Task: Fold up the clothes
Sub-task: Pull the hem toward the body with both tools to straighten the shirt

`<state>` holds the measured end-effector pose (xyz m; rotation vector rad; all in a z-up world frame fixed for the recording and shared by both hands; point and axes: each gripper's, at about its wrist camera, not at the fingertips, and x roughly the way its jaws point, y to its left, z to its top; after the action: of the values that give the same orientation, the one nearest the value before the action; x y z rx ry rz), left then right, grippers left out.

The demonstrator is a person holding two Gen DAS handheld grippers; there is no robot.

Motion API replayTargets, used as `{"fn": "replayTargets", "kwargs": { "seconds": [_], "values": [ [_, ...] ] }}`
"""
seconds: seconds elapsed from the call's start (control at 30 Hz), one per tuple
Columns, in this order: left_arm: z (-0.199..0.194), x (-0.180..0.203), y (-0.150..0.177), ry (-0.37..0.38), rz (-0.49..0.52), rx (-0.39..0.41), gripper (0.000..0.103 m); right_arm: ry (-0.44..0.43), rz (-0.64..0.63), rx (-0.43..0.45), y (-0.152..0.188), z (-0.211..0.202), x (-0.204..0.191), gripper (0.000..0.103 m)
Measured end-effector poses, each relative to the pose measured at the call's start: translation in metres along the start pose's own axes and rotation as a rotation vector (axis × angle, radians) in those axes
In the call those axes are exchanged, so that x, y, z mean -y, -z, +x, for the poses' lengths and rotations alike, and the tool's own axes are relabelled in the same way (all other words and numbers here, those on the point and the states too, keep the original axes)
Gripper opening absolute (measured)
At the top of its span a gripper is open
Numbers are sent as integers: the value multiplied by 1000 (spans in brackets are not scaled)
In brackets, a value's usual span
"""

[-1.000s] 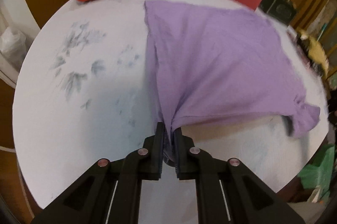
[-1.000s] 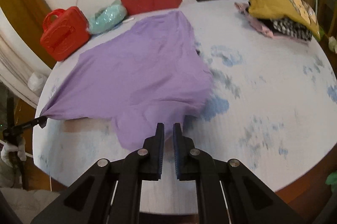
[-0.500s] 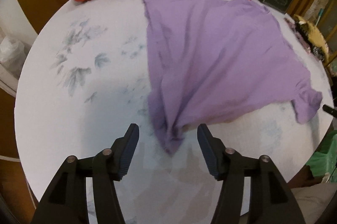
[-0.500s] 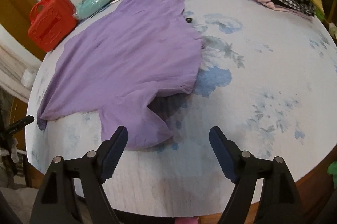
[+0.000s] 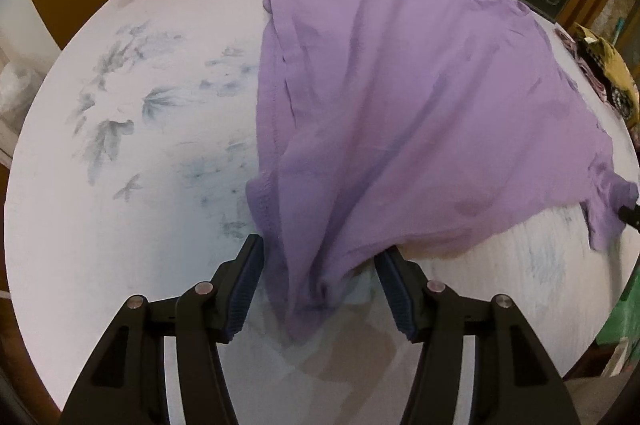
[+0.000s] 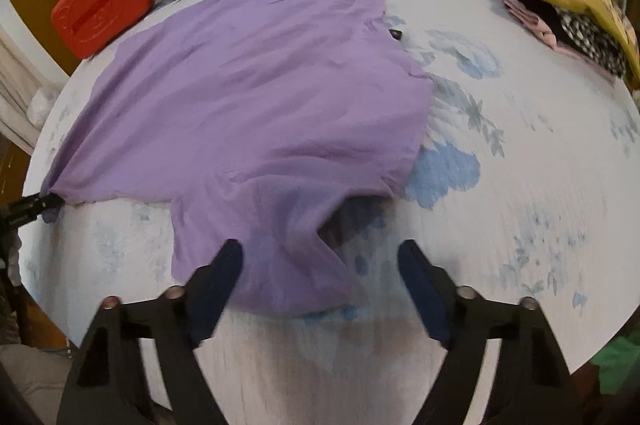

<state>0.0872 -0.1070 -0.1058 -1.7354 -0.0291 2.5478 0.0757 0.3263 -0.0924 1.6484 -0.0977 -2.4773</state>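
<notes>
Both claws, left (image 5: 318, 285) and right (image 6: 318, 277), have just been opening and now stand wide over the purple shirt's (image 5: 400, 97) near corners, dropped flat on the table (image 5: 132, 185), ready for folding.

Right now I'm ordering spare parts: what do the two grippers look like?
Both the left gripper and right gripper match: black angular linkage arms with triangular cut-outs and round silver pivot pins, ending in jaws lined with dark blue ribbed pads. No cables or markings show.
</notes>
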Motion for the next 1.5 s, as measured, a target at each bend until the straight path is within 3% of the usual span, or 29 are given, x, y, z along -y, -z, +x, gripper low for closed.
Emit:
{"fn": "replayTargets", "kwargs": {
  "seconds": [0.1,0.17,0.23,0.4,0.5,0.6,0.67,0.8,0.9,0.97,1.0,1.23,1.4,1.43,1.5],
  "values": [
    [1,5,-1,-53,9,10,45,6,-20,-36,1,9,-7,37],
    [0,9,-1,-45,29,-3,11,45,-58,-58,3,15,-15,13],
    [-3,14,-1,-44,59,-18,8,36,-74,-68,2,12,-19,6],
    [-28,17,7,0,113,-6,7,-60,-4,-47,9,-21,-6,4],
    [-32,13,13,-2,123,-25,9,-58,2,-81,22,-37,1,4],
    [-24,9,19,-26,124,-73,18,-75,35,-135,32,-39,10,4],
    [-19,3,23,-19,109,-113,32,-80,51,-175,38,-38,15,4],
    [-39,-6,22,36,82,-61,50,-71,83,-192,43,-44,27,7],
    [-50,-11,13,57,52,-14,59,-80,112,-136,35,-56,35,27],
    [-48,-9,9,45,56,-16,59,-82,116,-103,30,-63,38,55],
    [-48,-8,7,38,57,-17,59,-77,102,-94,28,-65,36,57],
    [-11,-9,20,14,56,-102,59,-51,81,-102,28,-54,30,57],
    [-12,-6,21,-18,50,-84,56,-6,18,-123,30,-35,14,57],
    [-13,-5,21,-34,46,-79,49,-4,11,-126,31,-33,12,56],
    [-16,-6,19,-30,36,-72,24,-13,0,-142,33,-26,7,39]
  ]
}}
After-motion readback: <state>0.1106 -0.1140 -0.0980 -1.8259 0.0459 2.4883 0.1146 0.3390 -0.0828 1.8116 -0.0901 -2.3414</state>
